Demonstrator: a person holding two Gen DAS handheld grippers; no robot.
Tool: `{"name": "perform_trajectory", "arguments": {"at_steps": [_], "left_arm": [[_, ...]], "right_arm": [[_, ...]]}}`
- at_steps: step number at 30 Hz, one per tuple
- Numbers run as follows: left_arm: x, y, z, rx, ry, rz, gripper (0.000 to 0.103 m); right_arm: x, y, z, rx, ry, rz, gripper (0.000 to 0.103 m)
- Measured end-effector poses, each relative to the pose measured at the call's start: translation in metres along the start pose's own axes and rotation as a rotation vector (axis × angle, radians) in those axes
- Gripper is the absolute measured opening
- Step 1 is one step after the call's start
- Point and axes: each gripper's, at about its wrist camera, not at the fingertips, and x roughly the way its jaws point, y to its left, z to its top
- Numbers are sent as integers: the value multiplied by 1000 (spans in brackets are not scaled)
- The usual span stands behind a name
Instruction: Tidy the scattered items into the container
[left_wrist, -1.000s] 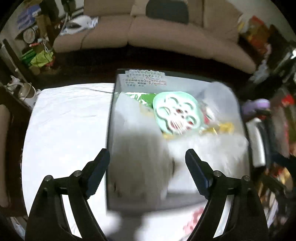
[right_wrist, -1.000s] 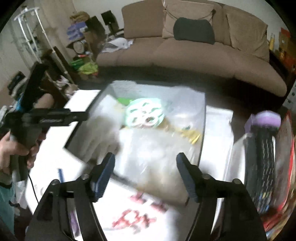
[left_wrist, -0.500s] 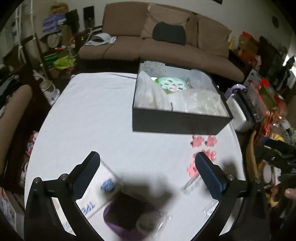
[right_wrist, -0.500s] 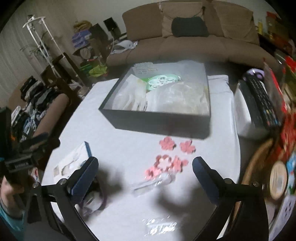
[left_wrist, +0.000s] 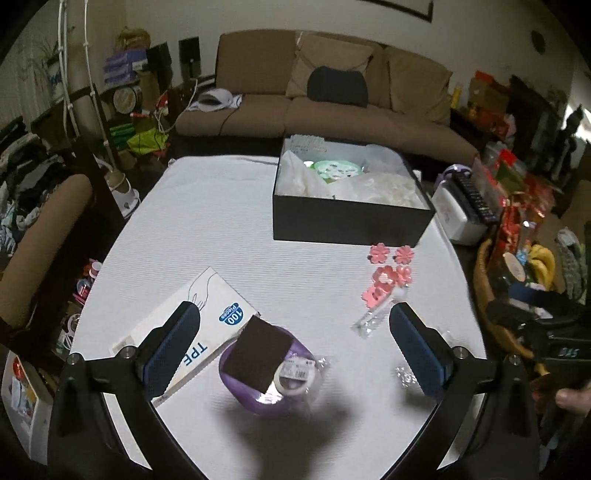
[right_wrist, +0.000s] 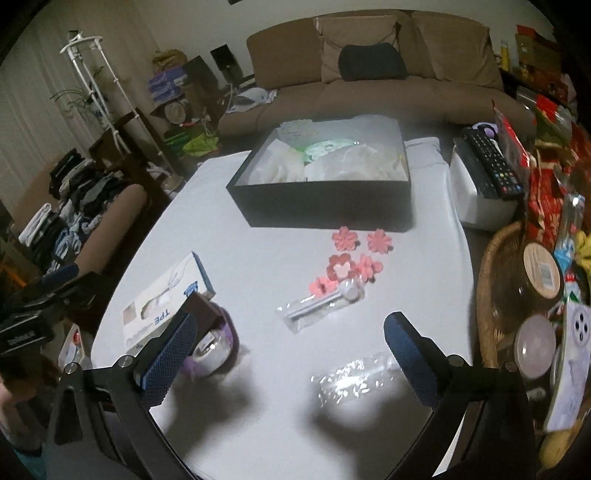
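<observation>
Scattered pink flower cutters (left_wrist: 388, 273) lie just in front of our black box (left_wrist: 351, 221) on the table, while our left gripper (left_wrist: 295, 350) and right gripper (right_wrist: 291, 354) hover spread wide, holding nothing.

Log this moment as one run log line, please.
left gripper: open, empty | right gripper: open, empty | black box: partly filled | pink flowers, glove box: on table

The white table (left_wrist: 207, 221) carries a black box (left_wrist: 347, 221), pink flowers (left_wrist: 388, 273), a glove carton (left_wrist: 207, 317) and a purple packet (left_wrist: 266, 373).
</observation>
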Motion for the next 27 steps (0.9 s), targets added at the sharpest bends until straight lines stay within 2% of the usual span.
{"name": "perform_trajectory", "arguments": {"at_steps": [6,10,12,16,21,26,27], "left_arm": [[-19,-11,-20,6,-30,-1,103],[-10,-8,-44,-20,-16,-38,103],[-2,1,-63,-36,-12,-38,103],[23,35,-104,-145,29,-74,103],[58,82,-149,-300,128,-59,100],[89,95,-167,-317,211,-74,76],[94,96,-168,-321,220,-69,74]], "right_arm": [[-7,4,-26,-22,-20,-36,103],[-9,1,-52,-32,-47,-94,103],[-6,-5,-66,-24,-43,-94,103],[5,-18,-97,-1,-10,-75,103],[26,-27,-123,2,43,-41,103],[46,-16,-125,-29,79,21,103],[51,-12,-122,-31,82,42,102]]}}
